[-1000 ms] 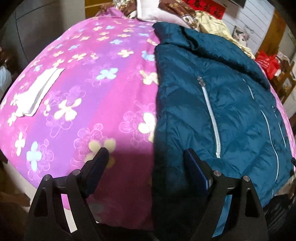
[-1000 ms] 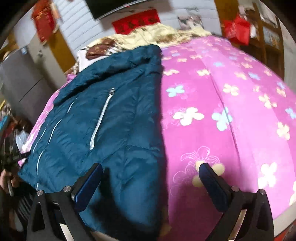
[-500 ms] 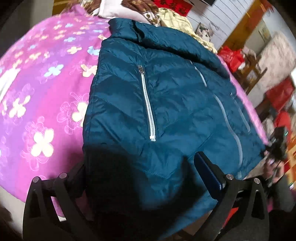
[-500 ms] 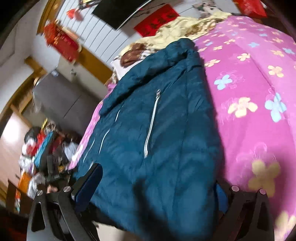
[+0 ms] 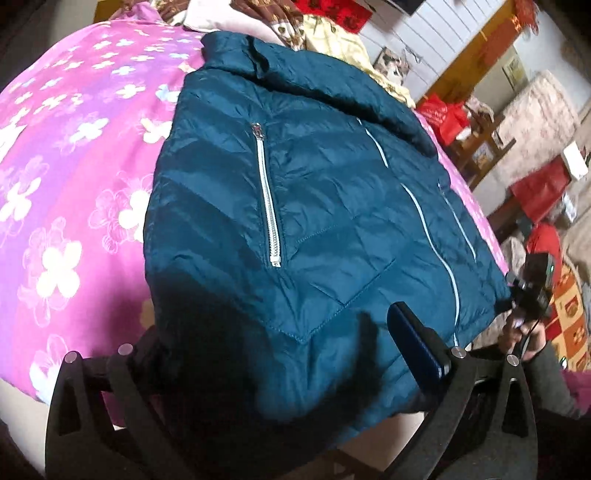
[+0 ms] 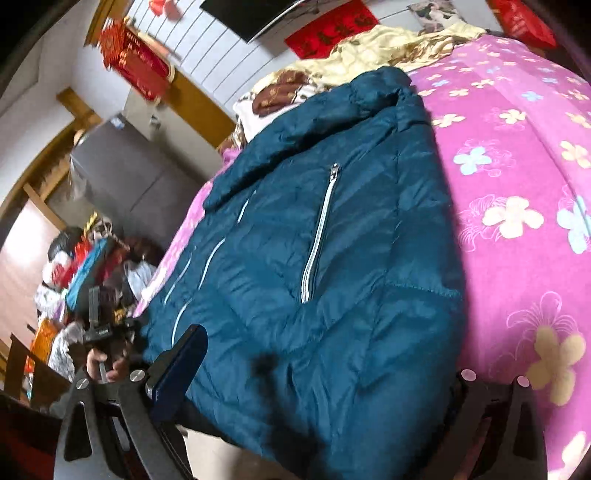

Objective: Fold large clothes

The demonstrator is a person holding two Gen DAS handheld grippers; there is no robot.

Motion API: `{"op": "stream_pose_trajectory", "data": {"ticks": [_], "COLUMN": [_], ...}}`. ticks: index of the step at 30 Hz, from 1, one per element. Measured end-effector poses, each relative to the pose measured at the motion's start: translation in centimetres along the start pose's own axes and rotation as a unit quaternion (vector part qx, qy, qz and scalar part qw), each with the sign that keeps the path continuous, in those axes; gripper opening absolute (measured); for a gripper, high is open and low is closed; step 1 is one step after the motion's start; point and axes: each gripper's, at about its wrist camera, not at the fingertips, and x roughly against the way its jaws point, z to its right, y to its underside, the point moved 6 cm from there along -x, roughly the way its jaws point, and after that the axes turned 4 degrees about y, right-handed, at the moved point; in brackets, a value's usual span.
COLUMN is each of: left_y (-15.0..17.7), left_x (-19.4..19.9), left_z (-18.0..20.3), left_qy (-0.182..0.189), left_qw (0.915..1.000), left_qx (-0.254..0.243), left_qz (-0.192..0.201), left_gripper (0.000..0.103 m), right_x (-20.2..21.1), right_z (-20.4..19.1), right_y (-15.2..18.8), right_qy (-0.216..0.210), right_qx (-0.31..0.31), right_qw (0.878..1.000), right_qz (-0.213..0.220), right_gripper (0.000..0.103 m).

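A dark teal puffer jacket (image 5: 325, 206) with silver pocket zips lies flat on a pink flowered bedspread (image 5: 66, 177), collar at the far end. My left gripper (image 5: 273, 354) is open, its jaws straddling the jacket's near hem corner, the left finger hidden under the fabric. In the right wrist view the jacket (image 6: 332, 258) fills the middle. My right gripper (image 6: 321, 373) is open around the other hem corner, its right finger hidden behind the fabric. Each gripper shows in the other's view, hand-held, past the jacket's far hem corner.
The bedspread (image 6: 517, 184) extends to either side of the jacket. Pillows and crumpled bedding (image 5: 295, 22) lie at the head of the bed. Red bags and furniture (image 5: 517, 147) stand beside the bed. A grey cabinet (image 6: 133, 184) stands on the other side.
Both grippers have swung inward from the bedspread over the jacket's hem and moved closer, so the jacket now lies between each pair of open jaws.
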Motion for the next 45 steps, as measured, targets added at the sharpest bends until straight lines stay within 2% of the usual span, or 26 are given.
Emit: {"op": "stream_pose_trajectory", "data": {"ticks": [4, 5, 6, 7, 8, 9, 10, 12, 15, 17, 19, 20, 21, 22, 24, 26, 27, 28, 30, 31, 34, 37, 41, 44, 45], "left_y": [0.4, 0.2, -0.1, -0.4, -0.5, -0.8, -0.8, -0.8, -0.9, -0.7, -0.8, -0.9, -1.0, -1.0, -1.0, -1.0, -1.0, -1.0, -1.1, -1.1, -1.2, -1.5, -1.5, -1.6, -1.6], "left_x": [0.6, 0.2, 0.4, 0.4, 0.5, 0.5, 0.4, 0.7, 0.9, 0.3, 0.1, 0.1, -0.1, -0.2, -0.4, -0.4, 0.0, 0.2, 1.2, 1.8, 3.7, 6.6, 9.0, 7.5, 6.8], "left_z": [-0.4, -0.4, -0.8, -1.2, -1.6, -2.4, -3.1, -3.4, -2.6, -2.7, -2.2, -2.0, -1.7, -1.4, -1.0, -1.1, -1.7, -2.3, -2.7, -2.4, -0.6, 0.1, -0.1, -0.3, 0.1], "left_qy": [0.009, 0.011, 0.015, 0.012, 0.003, -0.025, -0.039, -0.032, -0.064, -0.066, -0.031, -0.022, -0.007, -0.005, -0.020, -0.024, -0.043, -0.067, -0.036, -0.042, -0.061, -0.047, -0.029, -0.071, -0.104], "left_qw": [0.9997, 0.9996, 0.9991, 0.9985, 0.9982, 0.9975, 0.9965, 0.9957, 0.9965, 0.9965, 0.9980, 0.9982, 0.9984, 0.9986, 0.9990, 0.9986, 0.9971, 0.9952, 0.9939, 0.9938, 0.9938, 0.9920, 0.9890, 0.9905, 0.9890], "left_qx": [0.021, 0.024, 0.038, 0.050, 0.055, 0.061, 0.071, 0.082, 0.043, 0.044, 0.049, 0.050, 0.051, 0.048, 0.034, 0.040, 0.056, 0.066, 0.091, 0.084, 0.047, 0.046, 0.055, 0.046, 0.022], "left_qz": [0.010, 0.008, 0.011, 0.018, 0.023, 0.026, 0.023, 0.031, 0.033, 0.025, 0.025, 0.025, 0.024, 0.024, 0.021, 0.023, 0.028, 0.029, 0.052, 0.059, 0.079, 0.108, 0.134, 0.109, 0.103], "left_gripper": [0.102, 0.102, 0.100, 0.086, 0.075, 0.041, 0.023, 0.018, 0.020, 0.031, 0.061, 0.067, 0.078, 0.081, 0.081, 0.076, 0.040, 0.013, 0.008, 0.007, 0.006, 0.006, 0.007, 0.008, 0.009], "right_x": [0.3, 0.3, 0.3, 0.5, 0.6, 0.6, 0.6, 0.3, 0.2, 0.1, 0.1, 0.2, 0.2, 0.2, 0.3, 0.3, 0.2, 0.2, 0.5, 0.7, 2.8, 5.2, 7.4, 7.8, 7.4], "right_z": [-0.6, -0.5, -0.6, -0.3, 0.1, 0.8, 1.4, 2.3, 1.7, 1.7, 2.0, 2.2, 2.3, 2.4, 2.4, 2.4, 2.3, 2.0, 0.5, -0.1, -2.3, -4.0, -5.5, -5.2, -4.7], "right_y": [0.6, 0.7, 0.8, 0.8, 0.7, 0.3, 0.3, 0.2, 0.3, 0.5, 0.4, 0.5, 0.4, 0.4, 0.4, 0.4, 0.4, 0.3, 0.3, 0.2, -0.4, -1.0, -0.9, -0.6, -0.6], "right_qy": [0.012, 0.012, 0.017, 0.023, 0.031, 0.037, 0.036, 0.026, 0.036, 0.037, 0.027, 0.020, 0.016, 0.012, 0.008, 0.007, 0.009, 0.020, 0.071, 0.073, 0.071, 0.060, 0.055, 0.060, 0.063], "right_qx": [0.021, 0.025, 0.029, 0.028, 0.022, 0.008, -0.006, -0.037, -0.015, -0.014, -0.028, -0.038, -0.044, -0.047, -0.048, -0.051, -0.051, -0.041, 0.015, 0.026, 0.050, 0.058, 0.071, 0.063, 0.051], "right_qw": [1.000, 1.000, 0.999, 0.999, 0.999, 0.999, 0.999, 0.999, 0.999, 0.999, 0.999, 0.999, 0.999, 0.999, 0.999, 0.999, 0.999, 0.999, 0.997, 0.997, 0.994, 0.991, 0.989, 0.990, 0.991], "right_qz": [-0.002, -0.009, -0.011, -0.008, -0.005, -0.002, -0.002, -0.008, -0.012, -0.013, -0.013, -0.012, -0.011, -0.010, -0.010, -0.012, -0.014, -0.018, -0.009, 0.000, 0.059, 0.101, 0.119, 0.115, 0.105], "right_gripper": [0.102, 0.100, 0.093, 0.081, 0.073, 0.056, 0.039, 0.030, 0.030, 0.030, 0.030, 0.030, 0.030, 0.030, 0.031, 0.031, 0.031, 0.029, 0.020, 0.016, 0.012, 0.012, 0.012, 0.012, 0.012]}}
